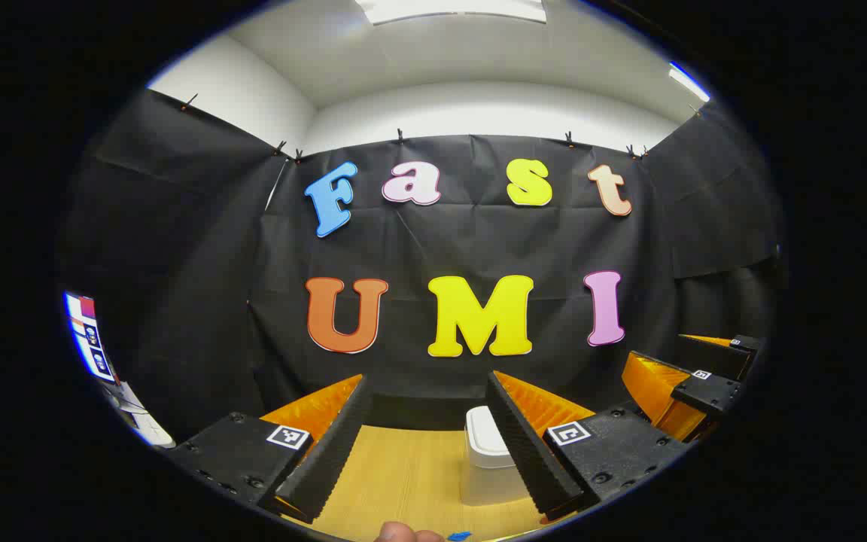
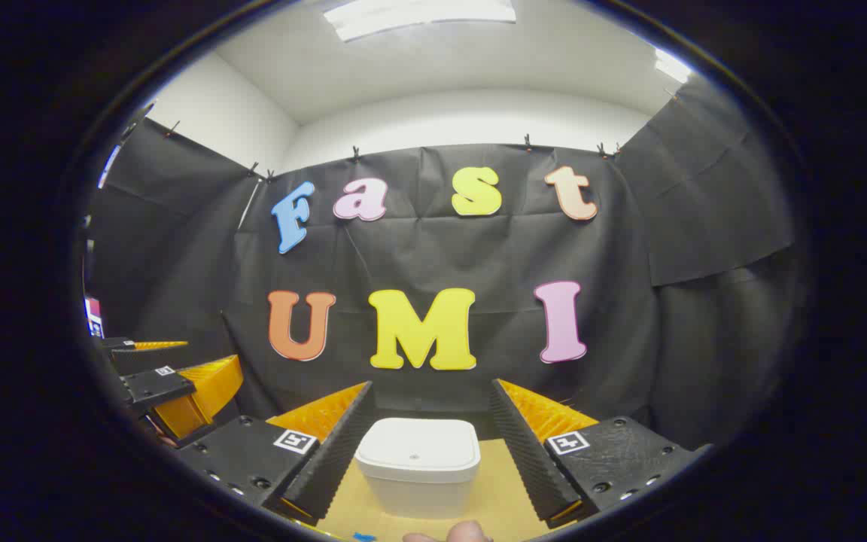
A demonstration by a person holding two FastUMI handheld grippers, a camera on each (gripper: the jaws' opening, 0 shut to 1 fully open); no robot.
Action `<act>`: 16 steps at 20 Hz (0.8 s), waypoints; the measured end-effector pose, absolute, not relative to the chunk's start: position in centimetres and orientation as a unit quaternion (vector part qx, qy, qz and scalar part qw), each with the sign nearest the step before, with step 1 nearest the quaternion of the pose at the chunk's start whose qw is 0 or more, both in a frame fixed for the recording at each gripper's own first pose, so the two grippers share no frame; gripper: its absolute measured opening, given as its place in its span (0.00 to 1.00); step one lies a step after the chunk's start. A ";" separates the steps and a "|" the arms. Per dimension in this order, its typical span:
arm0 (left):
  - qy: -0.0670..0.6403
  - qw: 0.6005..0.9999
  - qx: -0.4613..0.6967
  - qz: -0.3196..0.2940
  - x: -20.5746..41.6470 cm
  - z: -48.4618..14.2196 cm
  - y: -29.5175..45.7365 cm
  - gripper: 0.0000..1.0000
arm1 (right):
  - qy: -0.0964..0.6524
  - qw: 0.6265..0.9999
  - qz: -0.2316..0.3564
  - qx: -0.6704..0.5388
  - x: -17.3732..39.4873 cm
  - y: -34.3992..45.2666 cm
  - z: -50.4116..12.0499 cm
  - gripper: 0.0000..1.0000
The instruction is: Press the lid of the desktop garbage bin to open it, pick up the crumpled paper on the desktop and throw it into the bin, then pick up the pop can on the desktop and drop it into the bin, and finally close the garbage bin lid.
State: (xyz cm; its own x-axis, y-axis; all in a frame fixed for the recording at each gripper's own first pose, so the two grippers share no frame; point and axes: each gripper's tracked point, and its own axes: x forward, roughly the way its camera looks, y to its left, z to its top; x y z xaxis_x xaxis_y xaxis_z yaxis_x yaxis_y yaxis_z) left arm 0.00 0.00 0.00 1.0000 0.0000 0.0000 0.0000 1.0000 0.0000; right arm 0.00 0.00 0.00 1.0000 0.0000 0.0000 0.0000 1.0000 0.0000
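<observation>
Both tools hang above the table [image 2: 494, 482] with the lid not yet pressed. In the right gripper view the right tool [image 2: 430, 421] stands with its fingers wide apart, holding nothing, and the white garbage bin [image 2: 418, 463] sits squarely between them, a little way ahead, lid [image 2: 418, 448] down and flat. In the left gripper view the left tool [image 1: 430, 406] is likewise spread and empty, with the same bin [image 1: 488, 452] off toward its right finger, partly hidden behind it.

The step in hand looks like the opening press, and the right tool seems better placed for it, being lined up dead centre. My read: bring one fingertip, or both fingers brought together, straight down onto the lid near the small mark at its middle, push firmly, then lift cleanly away so the lid can spring. A slanted push could shove a light bin along the table, so come in vertical.

The count: one bin, one lid, two tools. Each view catches the other tool at its edge, the right one at the far right [image 1: 704, 384], the left one at the far left [image 2: 170, 391]. A fingertip [image 2: 467, 533] of the person shows at the bottom, and a small blue scrap [image 1: 460, 536] lies on the wood; what it is I cannot tell.
</observation>
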 end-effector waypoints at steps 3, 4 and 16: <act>0.000 1.000 -0.001 -0.003 0.2 0.2 -0.2 0.99 | 0.000 1.000 0.005 -0.009 0.2 0.2 0.3 0.95; 0.001 1.000 0.000 -0.003 0.4 0.1 -0.2 0.98 | 0.000 1.000 0.005 -0.008 0.4 0.1 0.4 0.95; 0.008 1.000 0.008 0.019 1.4 -0.9 1.9 0.99 | 0.018 1.000 0.018 0.008 2.3 1.8 -0.8 0.95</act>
State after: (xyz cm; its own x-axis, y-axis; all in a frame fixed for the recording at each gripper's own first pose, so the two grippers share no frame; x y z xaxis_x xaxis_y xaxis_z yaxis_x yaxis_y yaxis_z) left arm 1.36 1.86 -0.85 0.9992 0.0379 -0.0155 -0.0377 0.9992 0.0156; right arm 2.31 1.81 -0.81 0.9987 0.0370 -0.0354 -0.0364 0.9992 0.0167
